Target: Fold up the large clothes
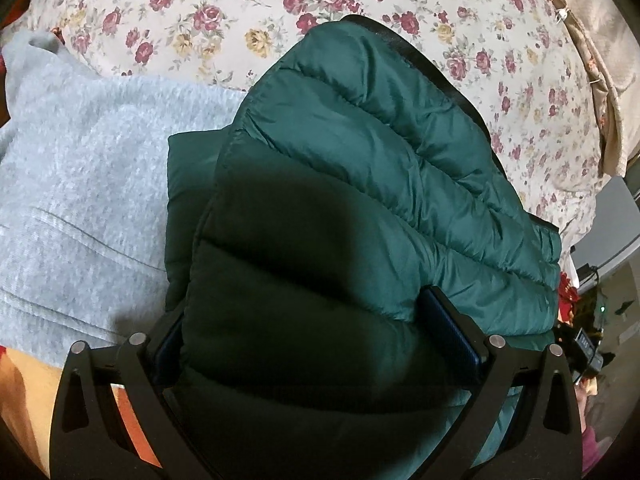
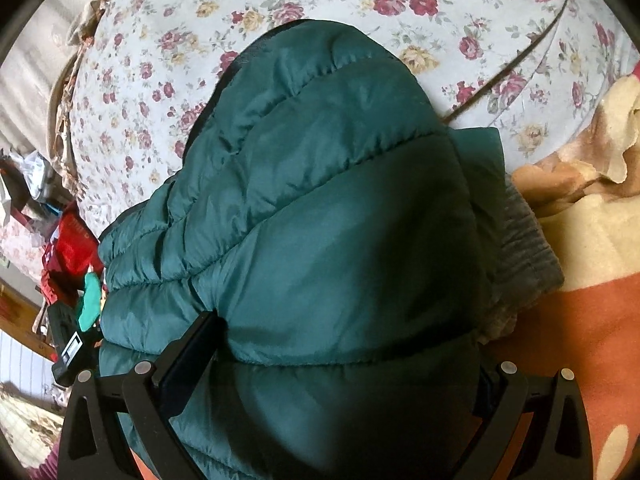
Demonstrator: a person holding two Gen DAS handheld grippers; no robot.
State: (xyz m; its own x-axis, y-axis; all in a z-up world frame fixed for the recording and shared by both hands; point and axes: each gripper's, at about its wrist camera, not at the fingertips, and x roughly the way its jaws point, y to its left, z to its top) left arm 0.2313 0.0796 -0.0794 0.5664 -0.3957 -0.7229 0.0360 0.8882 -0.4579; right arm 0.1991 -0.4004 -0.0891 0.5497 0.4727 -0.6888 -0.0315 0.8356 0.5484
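The jacket lies straight ahead of both my tongs and runs away from me across the floral sheet, its long axis pointing forward toward the far side of the bed. Its near end sits right between my fingers on both sides, so neither hand is nearer; they flank the same bundle. My left gripper has its fingers pressed against the padded near end, one on each flank, closed about it as far as the bulk allows. My right gripper clamps the jacket the same way, though its right finger is mostly hidden by fabric. The jacket is dark green, quilted in puffy bands, already doubled into a thick rounded pack with a black edge at the far end. It rests partly on a grey garment, beside an orange blanket.
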